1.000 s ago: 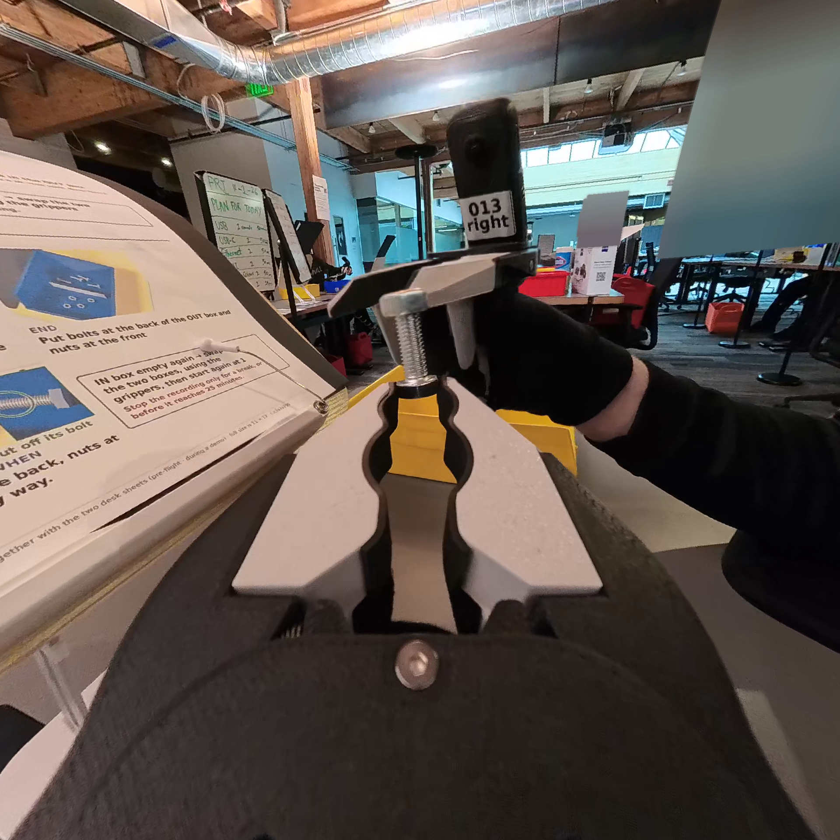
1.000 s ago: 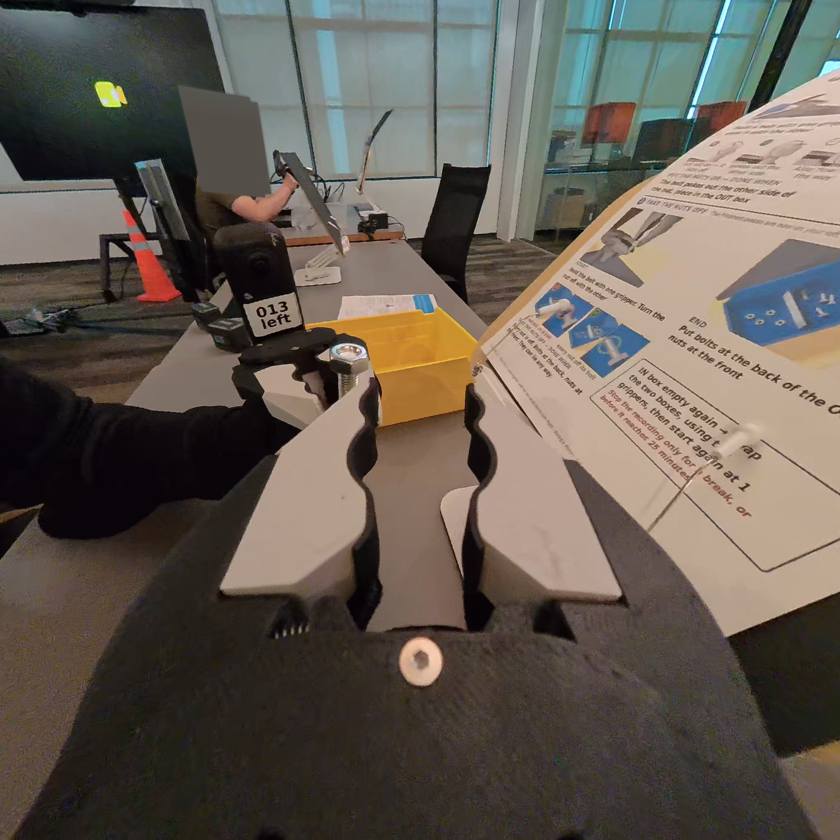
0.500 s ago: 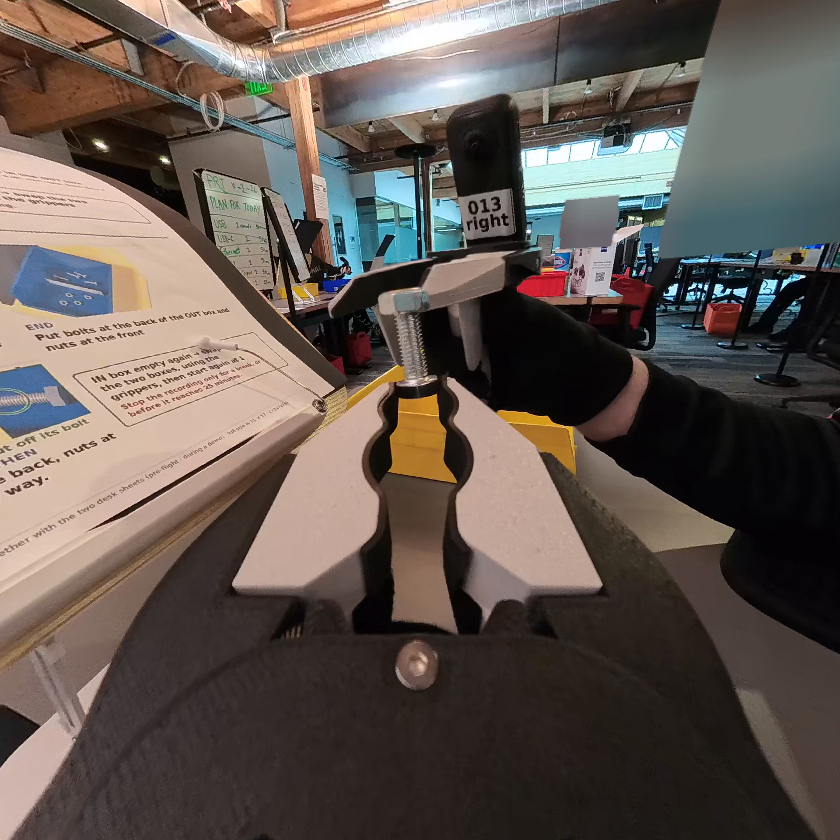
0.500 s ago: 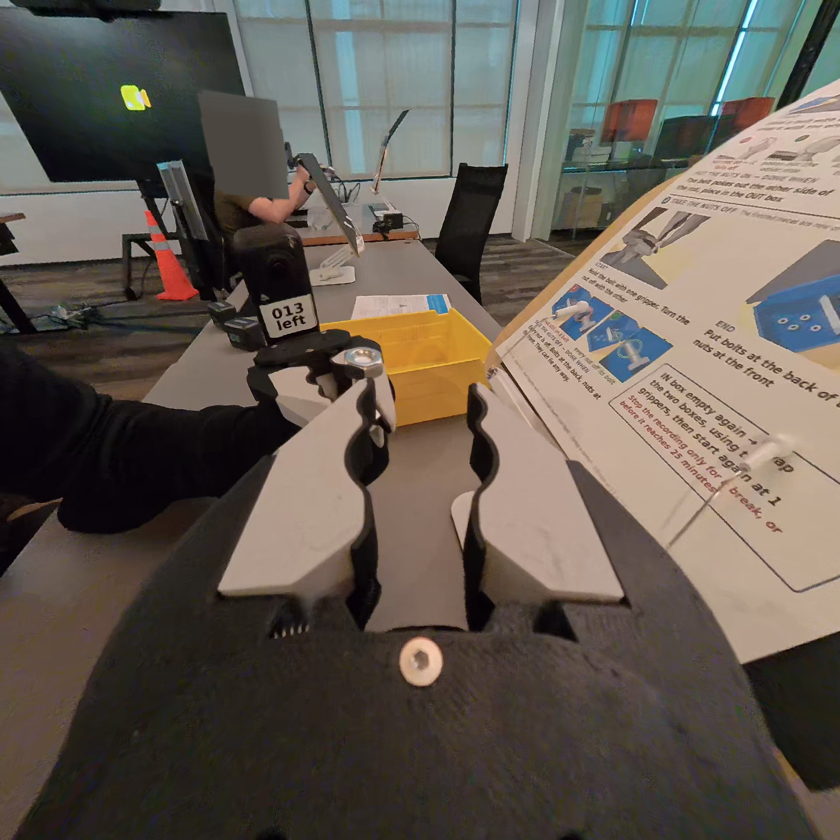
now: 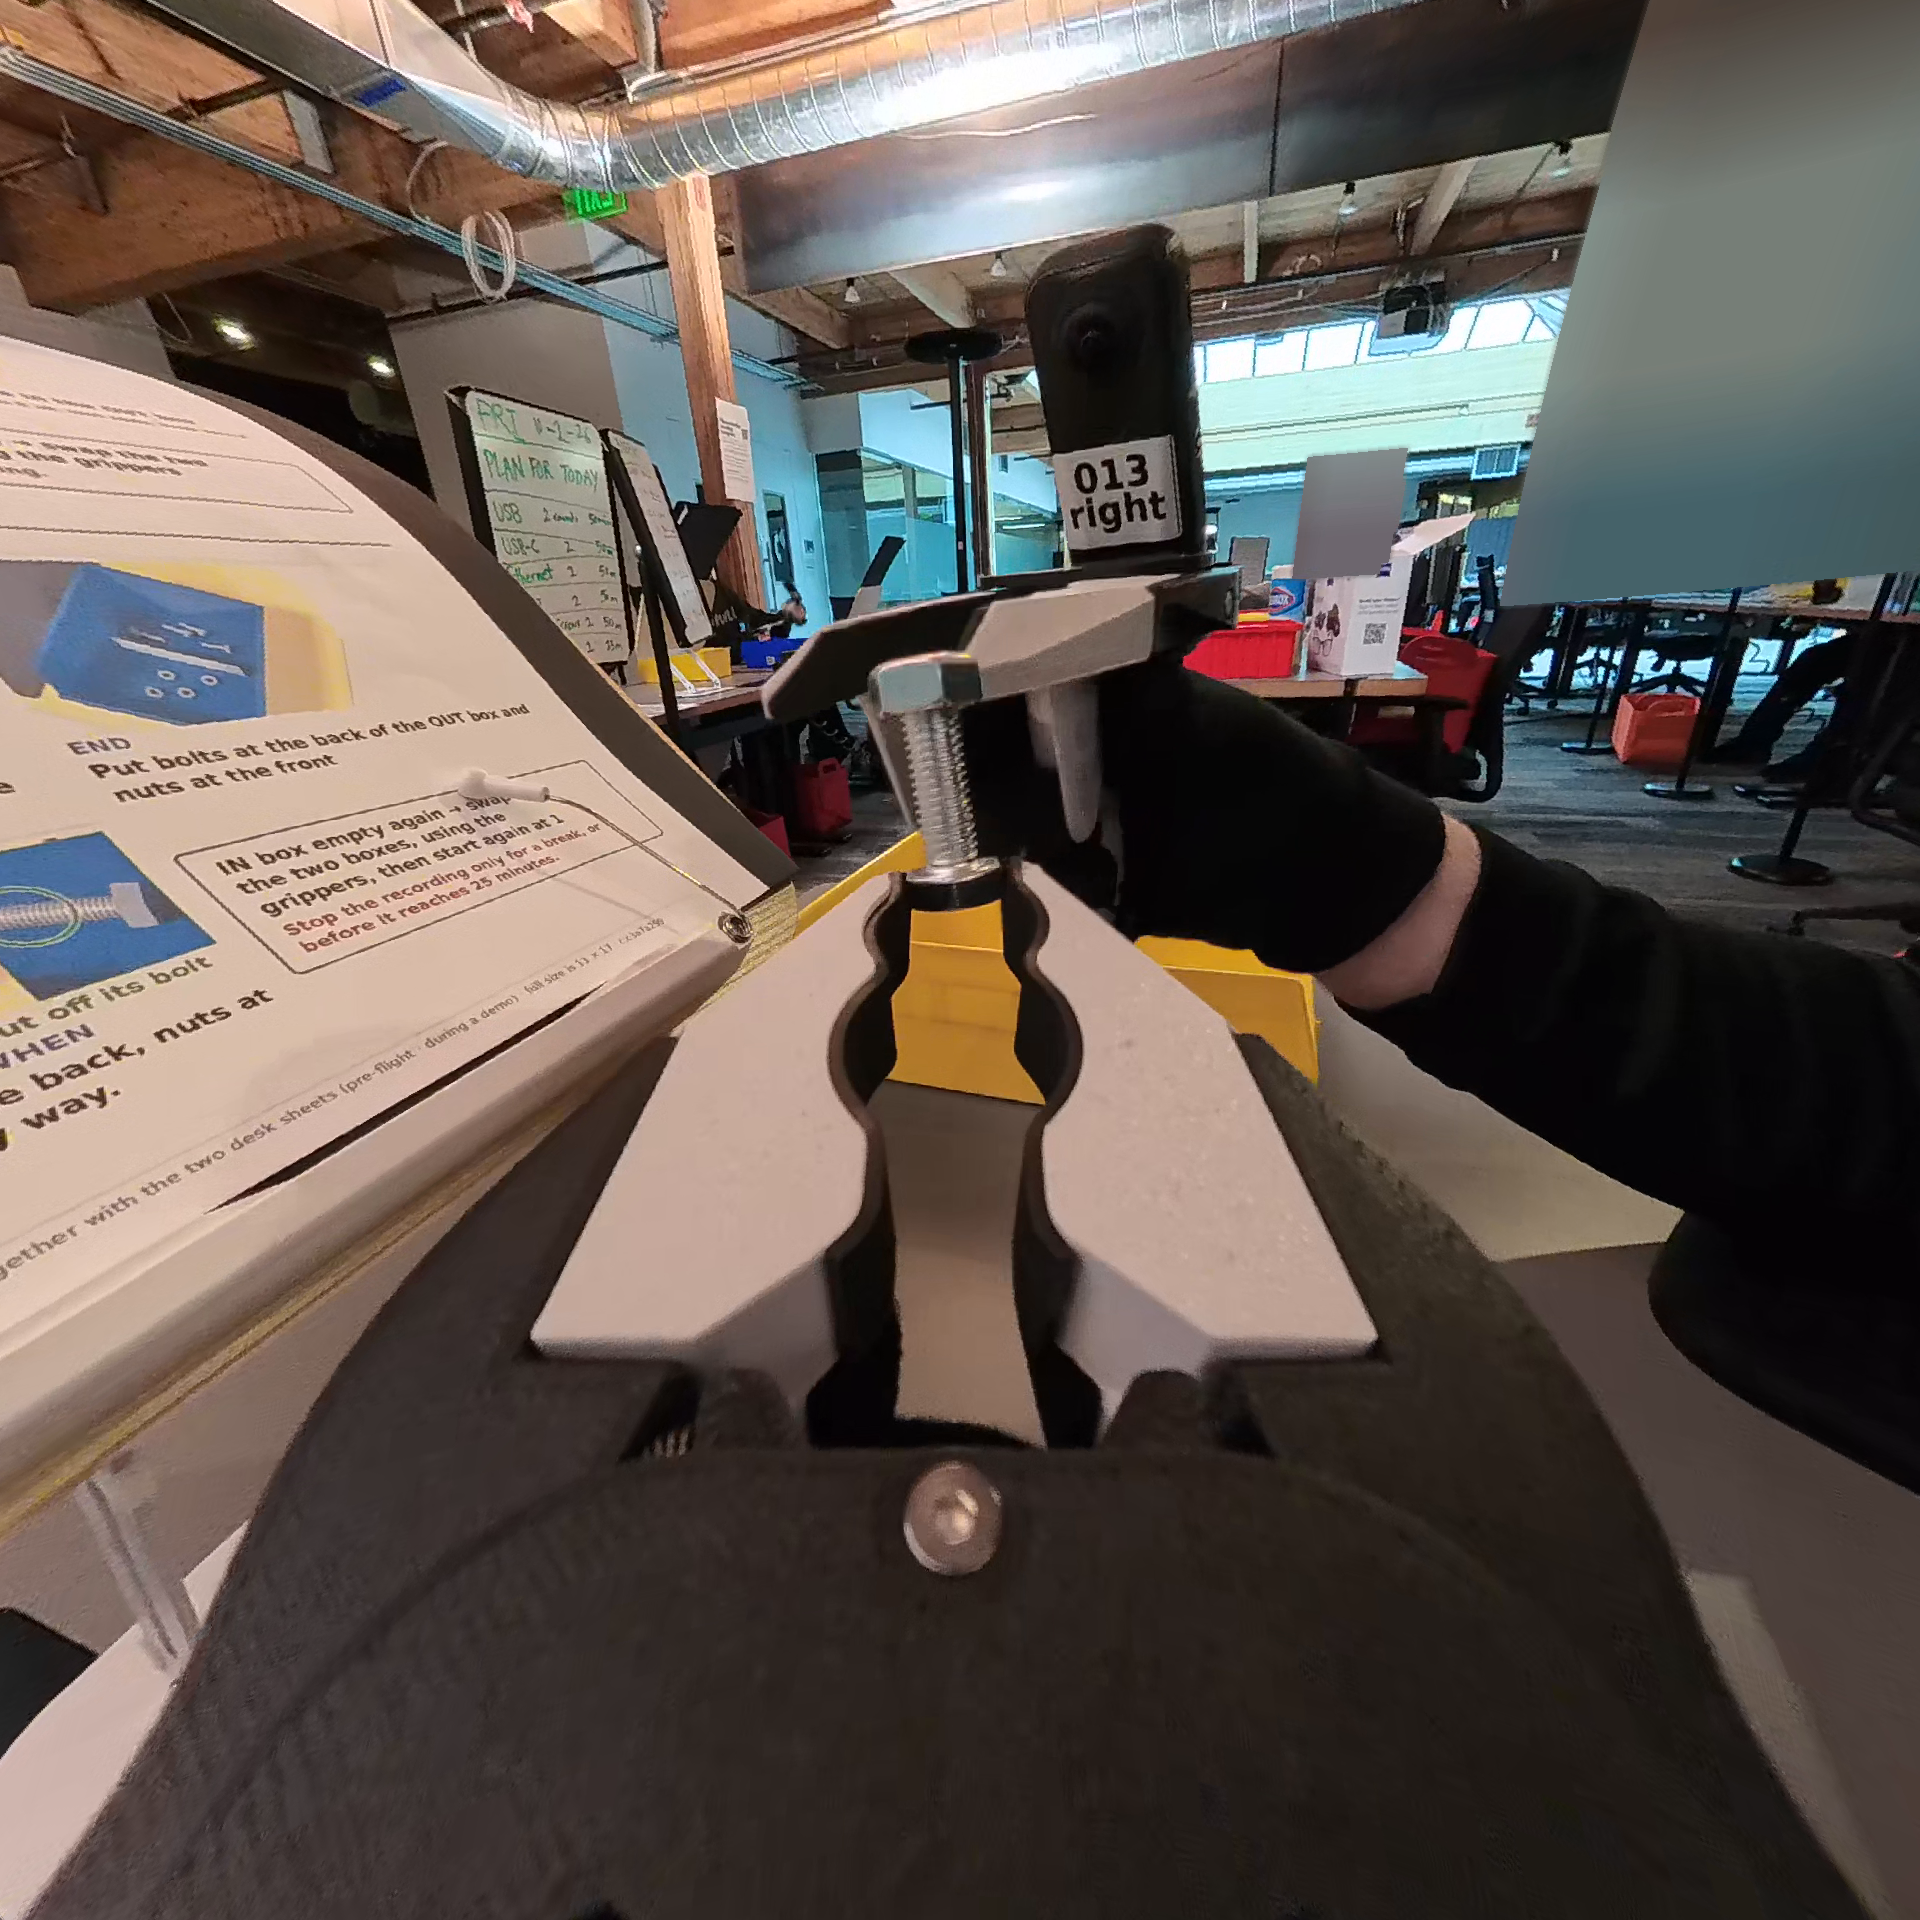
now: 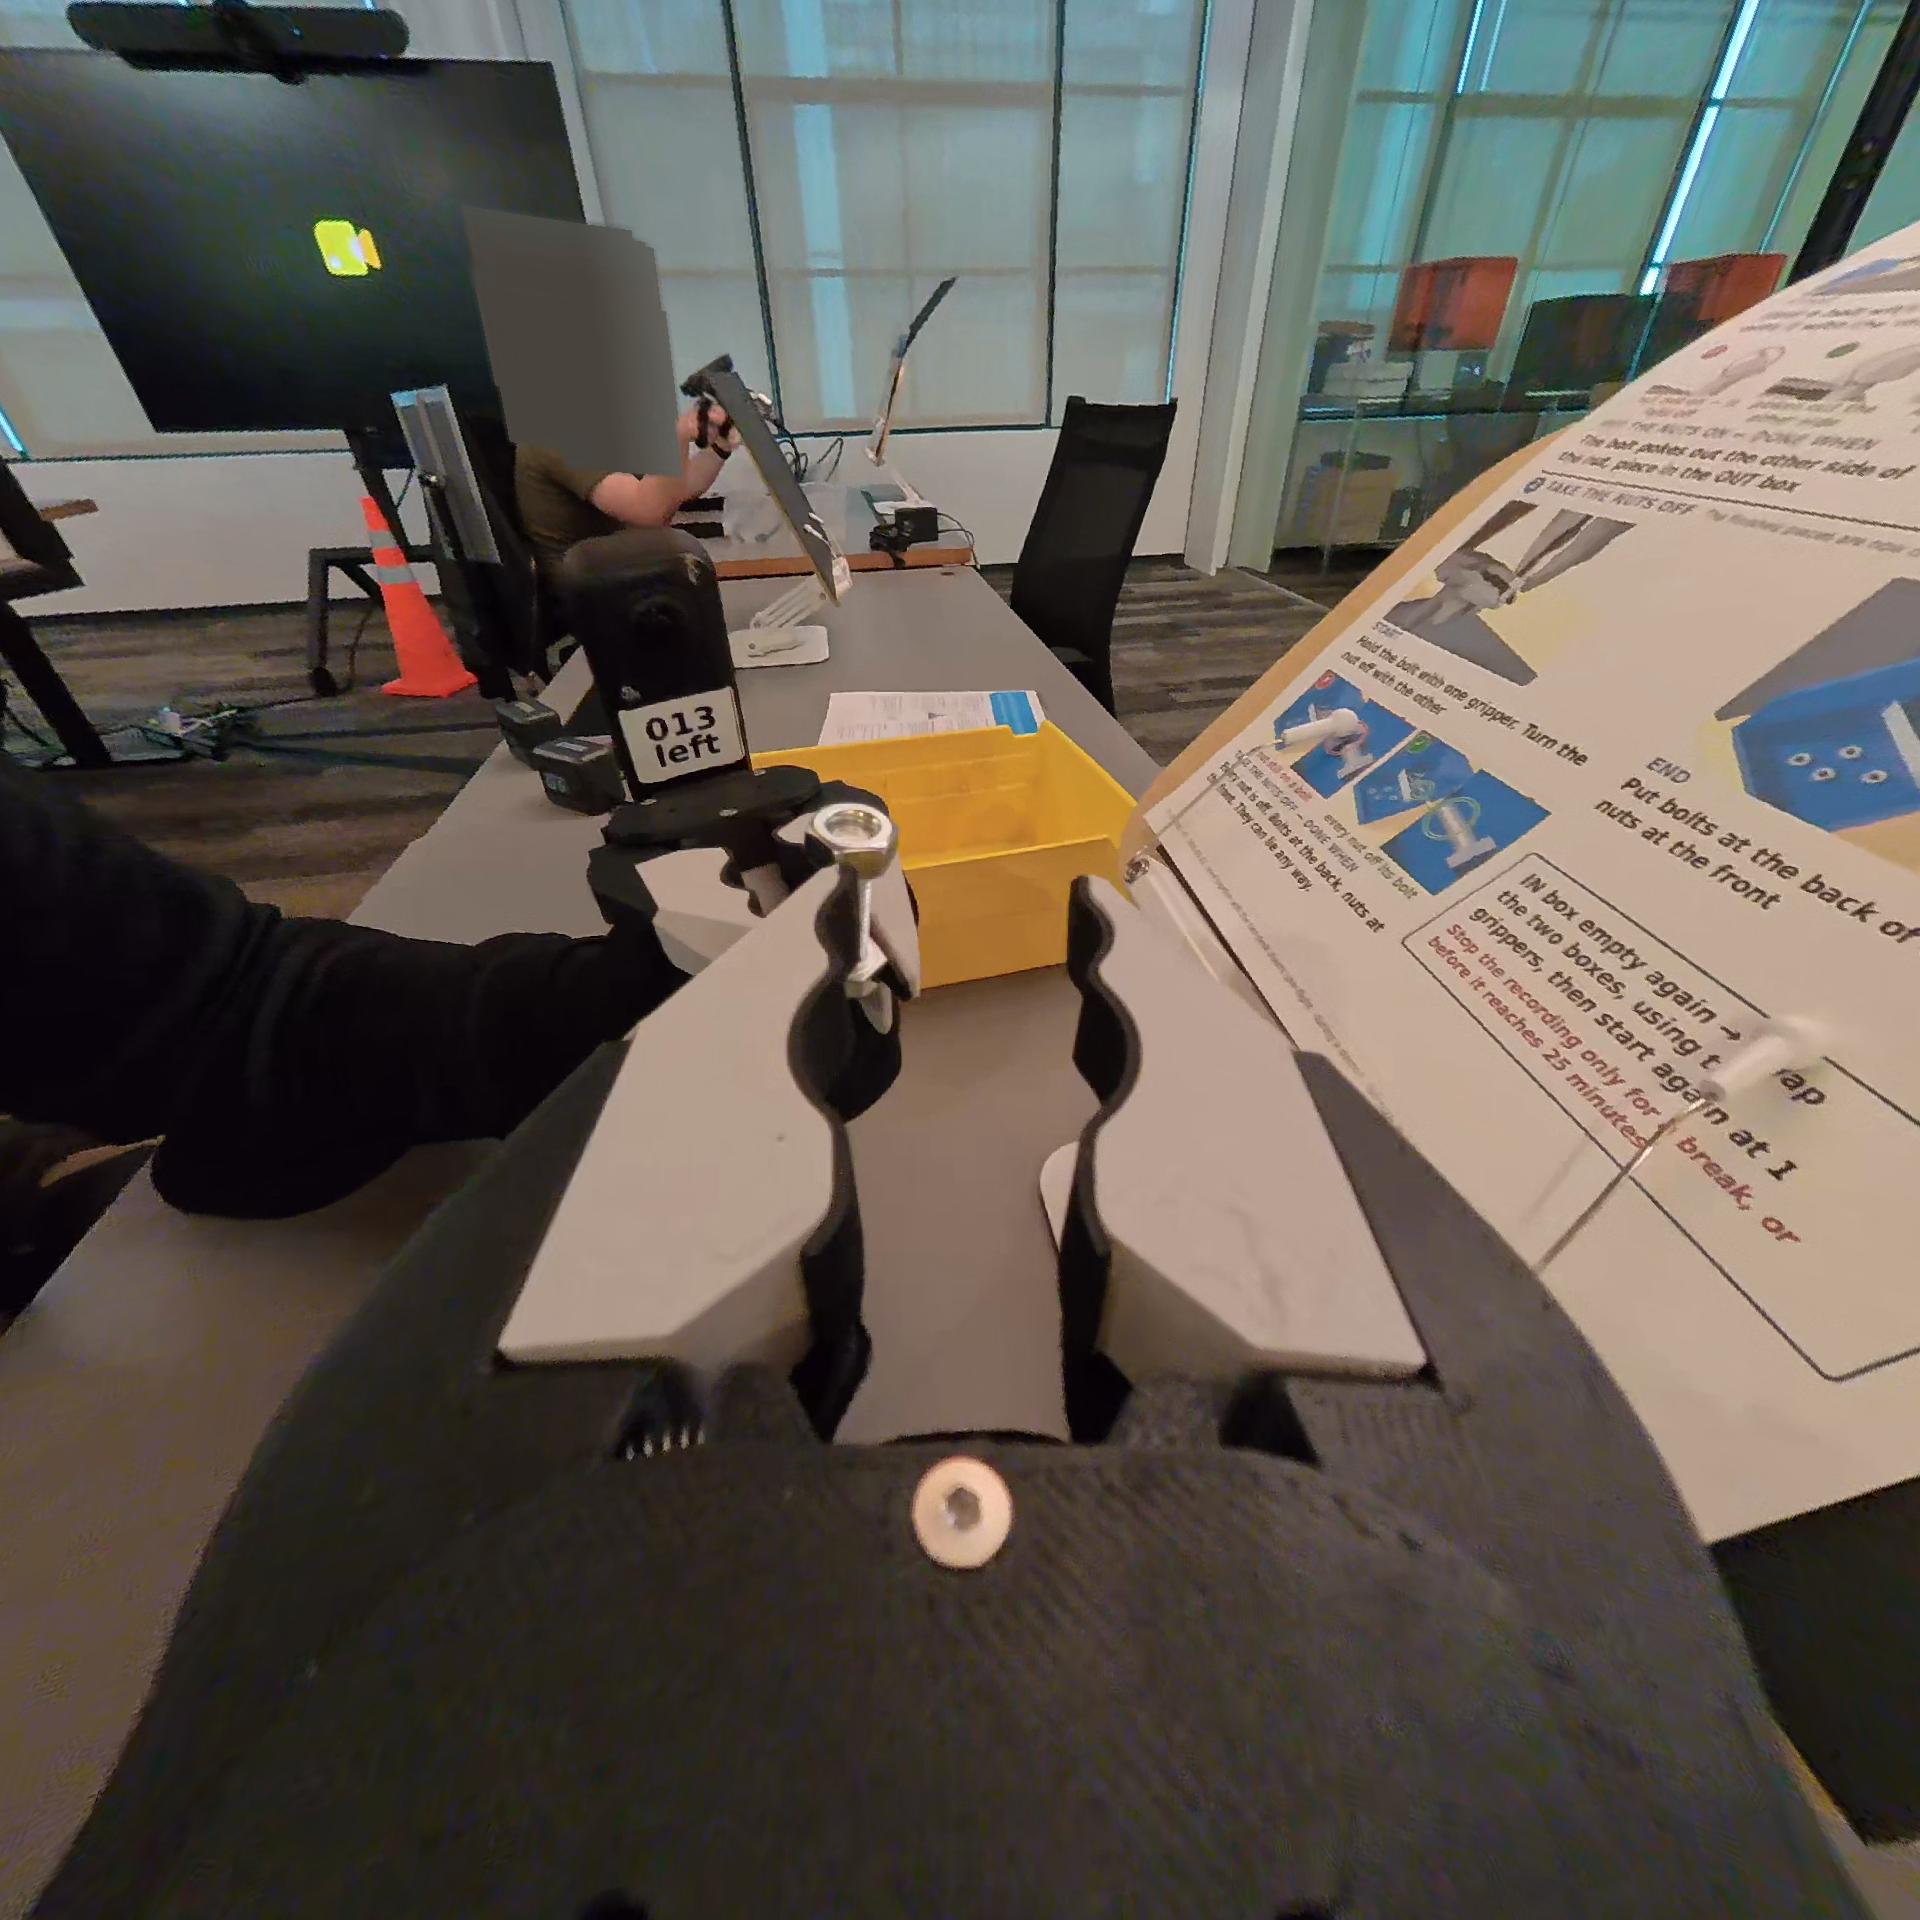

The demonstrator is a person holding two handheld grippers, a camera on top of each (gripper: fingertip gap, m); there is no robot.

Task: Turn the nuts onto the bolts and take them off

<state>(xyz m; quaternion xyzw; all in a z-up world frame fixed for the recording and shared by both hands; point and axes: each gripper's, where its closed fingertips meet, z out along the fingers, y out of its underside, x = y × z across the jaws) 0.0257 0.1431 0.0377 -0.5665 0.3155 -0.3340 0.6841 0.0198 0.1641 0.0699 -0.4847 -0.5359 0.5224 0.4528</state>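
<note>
My left gripper is shut on the lower end of a silver bolt and holds it upright above the table. A silver nut sits at the top of the thread. In the right wrist view the nut is at the tip of my right gripper's left finger, not between the fingers. My right gripper is open and empty. It shows in the left wrist view level with the nut, held by a black-gloved hand. The left gripper shows in the right wrist view.
A yellow bin stands on the grey table just behind the grippers; it also shows in the left wrist view. A tilted instruction sheet on a board stands close beside them. A person sits at a far desk. Tip to tip, the grippers are about 4 centimeters apart.
My right gripper has risen and tipped down a little, so it now looks onto the top of the nut. The left gripper keeps the bolt nearly still.
</note>
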